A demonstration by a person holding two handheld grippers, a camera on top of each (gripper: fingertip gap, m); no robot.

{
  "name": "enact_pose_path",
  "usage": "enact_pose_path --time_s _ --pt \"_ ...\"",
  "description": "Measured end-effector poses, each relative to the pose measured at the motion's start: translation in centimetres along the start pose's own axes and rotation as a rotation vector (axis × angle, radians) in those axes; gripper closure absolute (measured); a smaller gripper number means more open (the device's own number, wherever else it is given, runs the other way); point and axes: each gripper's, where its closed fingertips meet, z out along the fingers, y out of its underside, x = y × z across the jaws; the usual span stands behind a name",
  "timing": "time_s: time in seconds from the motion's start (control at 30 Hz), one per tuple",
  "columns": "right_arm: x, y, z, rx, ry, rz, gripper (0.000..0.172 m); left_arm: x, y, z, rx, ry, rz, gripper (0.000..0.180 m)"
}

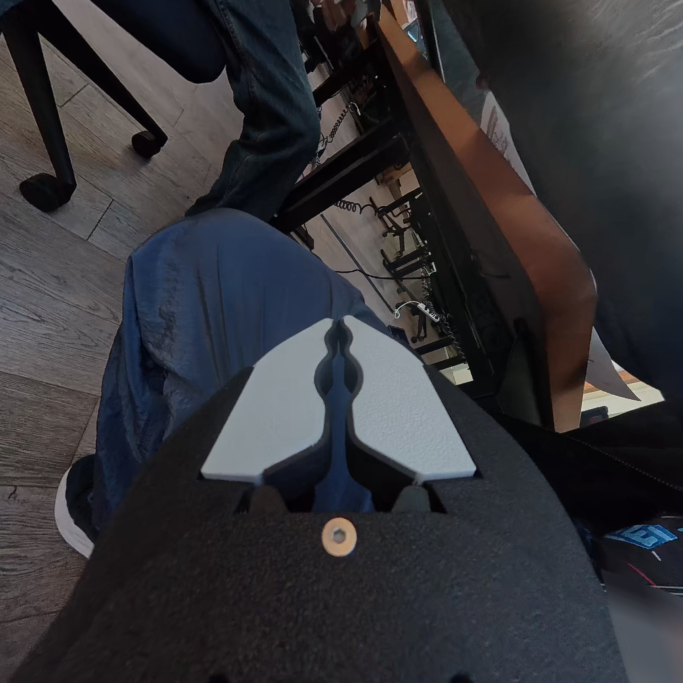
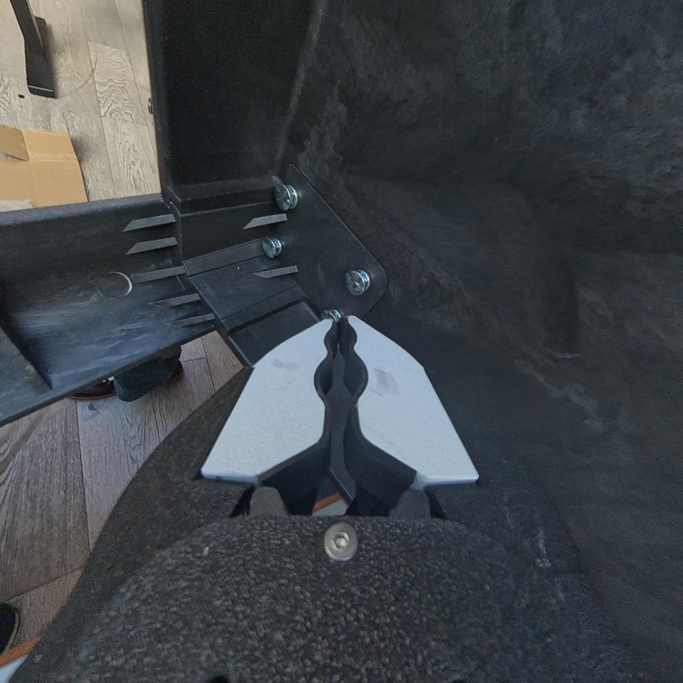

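My left gripper [image 1: 339,322] is shut with nothing between its white fingers [image 1: 281,399]. It points down over a person's knee in blue trousers [image 1: 221,295], beside the brown edge of a table [image 1: 517,207]. My right gripper [image 2: 339,320] is shut too, its pads touching at the tips with nothing in them. Its tips are just short of a silver screw [image 2: 331,314] at the lower edge of a black metal bracket plate [image 2: 332,240]. The plate carries more screws [image 2: 357,282] and joins a black upright leg [image 2: 221,111].
The left wrist view shows wood floor [image 1: 55,314], black chair castors [image 1: 44,192], another person's jeans leg [image 1: 269,111], a white shoe [image 1: 70,517], and cables with a power strip [image 1: 428,308] under the table. The right wrist view shows a dark felt surface [image 2: 517,184], a black foot bar [image 2: 81,295] and a cardboard box [image 2: 40,166]. The gap from one gripper's tips to the other's is roughly 50 cm.
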Motion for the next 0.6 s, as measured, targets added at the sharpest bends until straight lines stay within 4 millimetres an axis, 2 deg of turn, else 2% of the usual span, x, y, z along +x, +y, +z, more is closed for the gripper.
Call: enact_pose_path --time_s 0.1,0.2,0.27,0.3,0.37,0.47,0.53,0.6 --pt "0.9 -0.5 -3.2 -0.022 -0.034 -0.042 0.17 0.9 -1.1 -0.6 0.036 0.004 0.05 0.18" --pt "1.3 0.2 -7.1 -0.059 -0.083 -0.05 0.161 0.5 -1.6 -1.0 0.062 -0.004 0.03 0.18" --pt "0.8 1.1 -9.8 -0.08 -0.128 -0.021 0.157 0.2 -1.5 -1.0 0.074 0.003 -0.008 0.18" --pt "-0.2 1.5 -11.2 -0.085 -0.168 0.002 0.155 0.1 -1.4 -0.8 0.073 0.007 -0.019 0.18" --pt "-3.3 2.4 -14.3 -0.087 -0.251 0.034 0.153 0.3 -0.9 -0.4 0.051 0.011 -0.014 0.18" --pt "-11.0 3.5 -18.9 -0.095 -0.394 0.027 0.151 0.7 -0.4 0.2 0.014 0.008 0.026 0.18" --pt "-15.3 5.4 -20.8 -0.167 -0.401 -0.041 0.147 0.9 -0.2 0.4 0.005 0.011 0.031 0.18" --pt "-17.5 6.9 -22.0 -0.222 -0.337 -0.115 0.139 1.1 -0.1 0.5 0.008 0.02 0.022 0.18"
